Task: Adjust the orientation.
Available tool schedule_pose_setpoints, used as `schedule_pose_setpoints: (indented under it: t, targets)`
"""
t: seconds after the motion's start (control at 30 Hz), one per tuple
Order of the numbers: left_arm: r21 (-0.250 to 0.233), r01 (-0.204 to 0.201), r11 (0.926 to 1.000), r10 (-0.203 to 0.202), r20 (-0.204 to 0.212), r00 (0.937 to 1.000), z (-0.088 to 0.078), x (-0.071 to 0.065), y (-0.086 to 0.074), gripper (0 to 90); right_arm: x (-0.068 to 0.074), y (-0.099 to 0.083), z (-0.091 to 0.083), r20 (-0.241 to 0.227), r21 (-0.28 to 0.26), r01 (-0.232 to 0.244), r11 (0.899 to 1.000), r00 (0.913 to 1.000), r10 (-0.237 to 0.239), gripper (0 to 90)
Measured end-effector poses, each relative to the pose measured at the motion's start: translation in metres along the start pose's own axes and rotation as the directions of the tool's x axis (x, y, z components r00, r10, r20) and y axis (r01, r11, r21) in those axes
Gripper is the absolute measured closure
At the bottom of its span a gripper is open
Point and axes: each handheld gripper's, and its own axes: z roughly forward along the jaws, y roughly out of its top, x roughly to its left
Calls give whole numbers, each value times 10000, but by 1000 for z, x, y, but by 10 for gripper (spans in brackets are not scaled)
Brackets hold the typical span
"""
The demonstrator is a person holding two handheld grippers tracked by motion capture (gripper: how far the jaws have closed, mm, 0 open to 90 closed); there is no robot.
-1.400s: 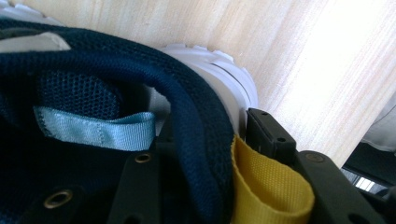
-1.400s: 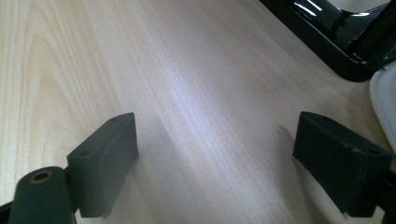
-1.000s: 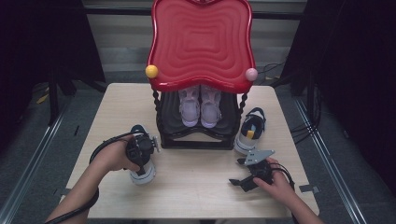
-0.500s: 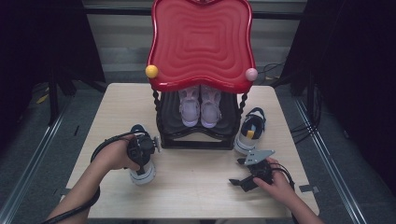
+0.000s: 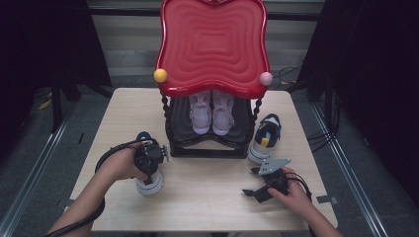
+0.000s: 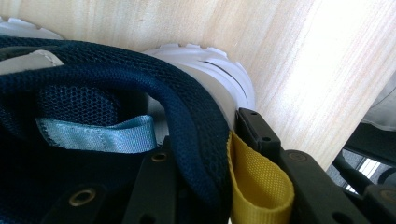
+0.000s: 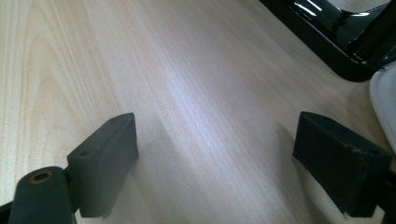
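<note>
1. Left tool (image 5: 148, 160): closed on the heel collar of the navy sneaker (image 5: 148, 178). In the left gripper view one jaw sits inside the shoe against the collar padding (image 6: 196, 154), the other outside, by the yellow pull loop (image 6: 254, 186). The jaws have just been closing, with the collar between them.
2. Location: the sneaker stands on the table (image 5: 207, 197), directly beneath the left tool, sole down, just to the tool's side of the black rack (image 5: 207, 148).
3. Right tool (image 5: 264, 190): wide open, holding nothing, resting low over bare table well apart from the left tool. The second navy sneaker (image 5: 264, 138) stands beyond it, beside the rack's far end.
4. Judgement on the step: grip to be confirmed before lifting. Only padded fabric is pinched, so the toe is likely to sag; a straight, slow rise is advised.
5. The pull loop should be kept clear of the outer jaw's edge, or be taken fully into the bite, so slipping is avoided.
6. If the rack is the goal, the red top (image 5: 212, 44) overhangs; entry should be made low and level, toe first, beside the pale pair (image 5: 211, 113) already shelved.
7. Risk: the sole catching the rack's front lip.
</note>
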Motion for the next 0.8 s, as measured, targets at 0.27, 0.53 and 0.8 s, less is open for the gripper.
schedule_pose_setpoints:
  t: [0.27, 0.53, 0.8]
  targets:
    - [14, -83, 10000, 84, -251, 9997, -16, -2, -3, 703, 0, 0, 0, -1, -14, -19, 10000, 10000, 19, 128]
    - [16, 57, 10000, -57, -543, 9985, -28, -3, -5, 717, 0, 0, 0, 36, -45, 24, 10000, 10000, -24, 128]
    - [52, 2, 10000, 2, -746, 9972, -42, -3, -5, 733, 0, 0, 0, 34, -45, 25, 10000, 10000, -25, 128]
